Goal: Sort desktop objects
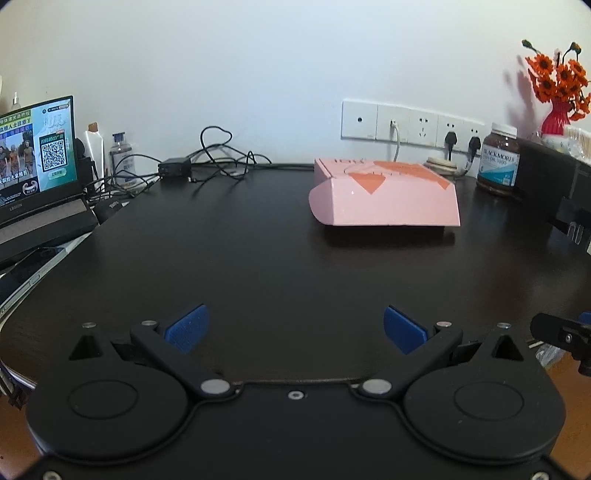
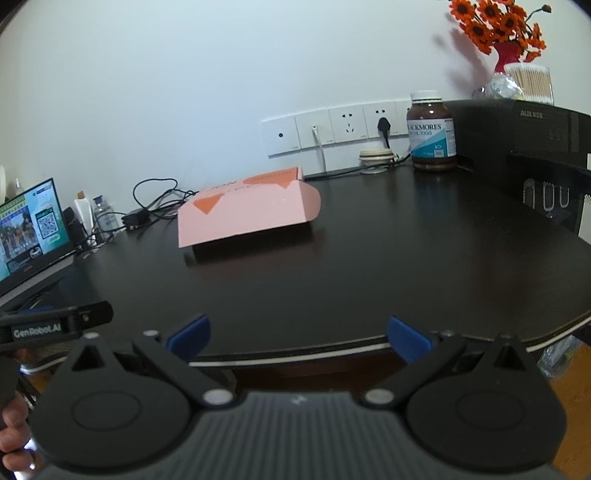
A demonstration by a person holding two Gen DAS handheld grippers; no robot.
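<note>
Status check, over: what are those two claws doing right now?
Left gripper open, empty. Right gripper open, empty. Pink box untouched on desk. Path clear.

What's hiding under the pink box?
Only something dark shows under the pink box near its front edge, on the black desk. The box covers the rest, so I cannot tell what it is.

— What sort of place is this?
— A home desk corner. Take the dark desk (image 1: pixel 258 258) as the mark: a laptop (image 1: pixel 37 155) on its left edge, wall sockets (image 1: pixel 410 123) behind it.
— Anything homely?
— A supplement jar (image 2: pixel 431 133) and orange flowers in a red vase (image 2: pixel 498 33) far right.
</note>
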